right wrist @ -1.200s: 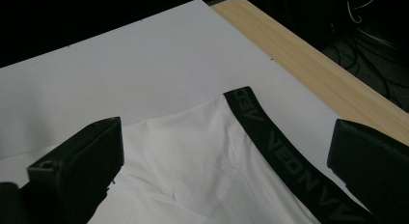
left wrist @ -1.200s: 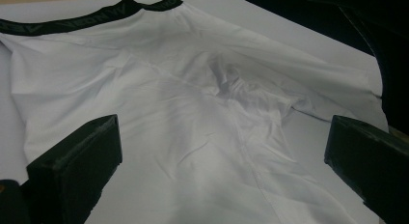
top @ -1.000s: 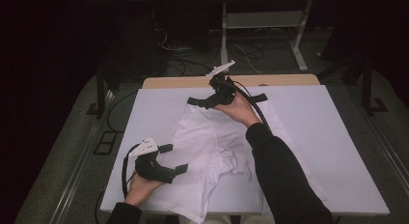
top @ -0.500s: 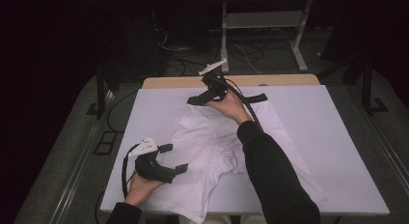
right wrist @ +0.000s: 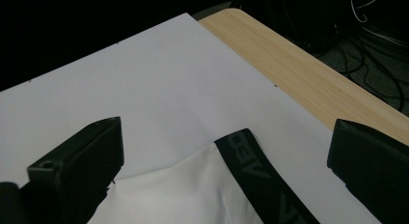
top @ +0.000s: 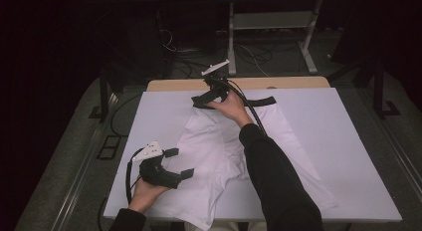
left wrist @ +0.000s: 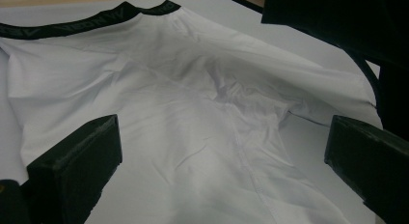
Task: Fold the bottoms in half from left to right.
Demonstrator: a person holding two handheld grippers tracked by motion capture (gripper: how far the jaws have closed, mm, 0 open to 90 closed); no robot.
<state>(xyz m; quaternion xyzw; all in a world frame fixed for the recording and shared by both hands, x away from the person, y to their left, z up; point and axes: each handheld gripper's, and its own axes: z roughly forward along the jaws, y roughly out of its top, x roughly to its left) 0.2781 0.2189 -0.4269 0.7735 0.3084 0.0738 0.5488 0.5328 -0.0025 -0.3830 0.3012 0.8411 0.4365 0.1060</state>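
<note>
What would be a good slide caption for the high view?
A person's right gripper, jaws open, reaches the black waistband of white shorts while the left gripper hovers open.

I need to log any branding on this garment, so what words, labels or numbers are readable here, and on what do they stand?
Grey lettering runs along the black waistband of the white shorts; it shows in both gripper views, but it is tilted, partly cut off and too dim to read with certainty.
No other text, label or number is legible on the white table cover or on the grippers.
</note>
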